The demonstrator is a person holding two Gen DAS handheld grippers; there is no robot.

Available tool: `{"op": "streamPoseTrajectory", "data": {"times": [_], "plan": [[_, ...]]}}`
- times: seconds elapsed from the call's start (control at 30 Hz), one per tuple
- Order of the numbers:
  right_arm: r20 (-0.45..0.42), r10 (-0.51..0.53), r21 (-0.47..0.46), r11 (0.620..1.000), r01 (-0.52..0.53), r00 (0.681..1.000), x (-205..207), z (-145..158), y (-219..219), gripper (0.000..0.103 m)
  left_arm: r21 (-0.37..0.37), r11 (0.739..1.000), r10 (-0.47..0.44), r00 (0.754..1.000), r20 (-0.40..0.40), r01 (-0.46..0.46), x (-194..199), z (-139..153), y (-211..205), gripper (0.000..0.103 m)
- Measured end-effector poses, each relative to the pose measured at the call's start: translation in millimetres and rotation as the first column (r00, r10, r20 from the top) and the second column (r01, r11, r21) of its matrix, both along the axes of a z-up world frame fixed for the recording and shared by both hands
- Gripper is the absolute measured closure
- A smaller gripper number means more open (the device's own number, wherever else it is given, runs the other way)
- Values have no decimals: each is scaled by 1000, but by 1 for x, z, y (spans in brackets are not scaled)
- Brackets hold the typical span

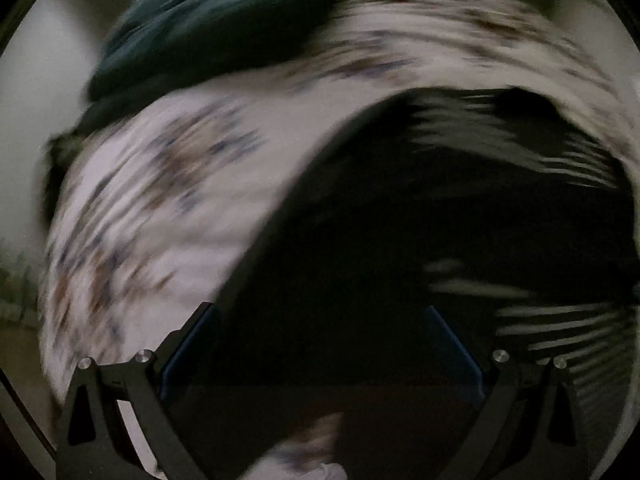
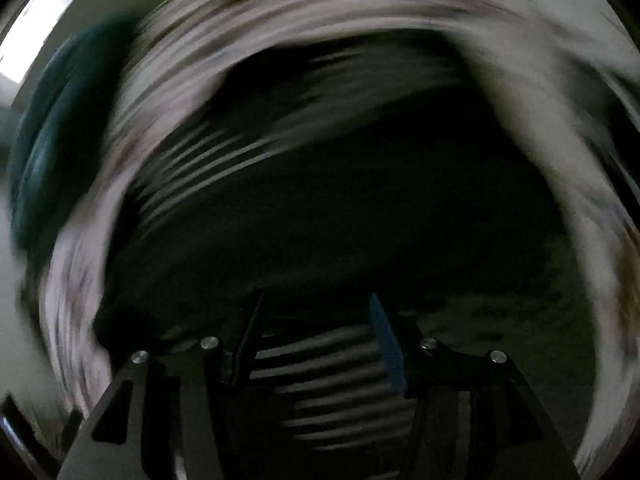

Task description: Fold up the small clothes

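Note:
Both views are heavily motion-blurred. A black garment with white stripes (image 1: pixel 420 200) lies on a white floral-print cloth (image 1: pixel 180 184). My left gripper (image 1: pixel 320 320) is open over the black part of the garment, fingers wide apart, nothing between them. In the right wrist view the same striped garment (image 2: pixel 320 208) fills the middle. My right gripper (image 2: pixel 316 312) is open, its blue-padded fingers (image 2: pixel 386 340) apart, with striped fabric lying under and between them; whether they touch it cannot be told.
A dark teal bundle of fabric (image 1: pixel 224 20) sits on the floral cloth behind the garment; it also shows at the left in the right wrist view (image 2: pixel 52 132). Pale wall (image 1: pixel 36 100) lies beyond the cloth's edge.

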State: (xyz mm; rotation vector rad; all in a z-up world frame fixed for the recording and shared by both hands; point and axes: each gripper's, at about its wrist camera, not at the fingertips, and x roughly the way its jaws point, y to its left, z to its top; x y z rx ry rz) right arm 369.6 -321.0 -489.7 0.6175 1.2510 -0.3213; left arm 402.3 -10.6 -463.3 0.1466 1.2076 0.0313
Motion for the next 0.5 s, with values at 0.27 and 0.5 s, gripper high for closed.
{"op": "streamPoseTrajectory", "data": {"times": [0.27,0.5], "plan": [[69,-387,200,908,367,920,-63,-52,-159,55,-95,927,-364,931,6,363,79,-10,-192,0],[106,-426,315,871,376,898,-70,-81,-184,80,-172,834,-540,839,-65,524,125,-62,-306,18]]}}
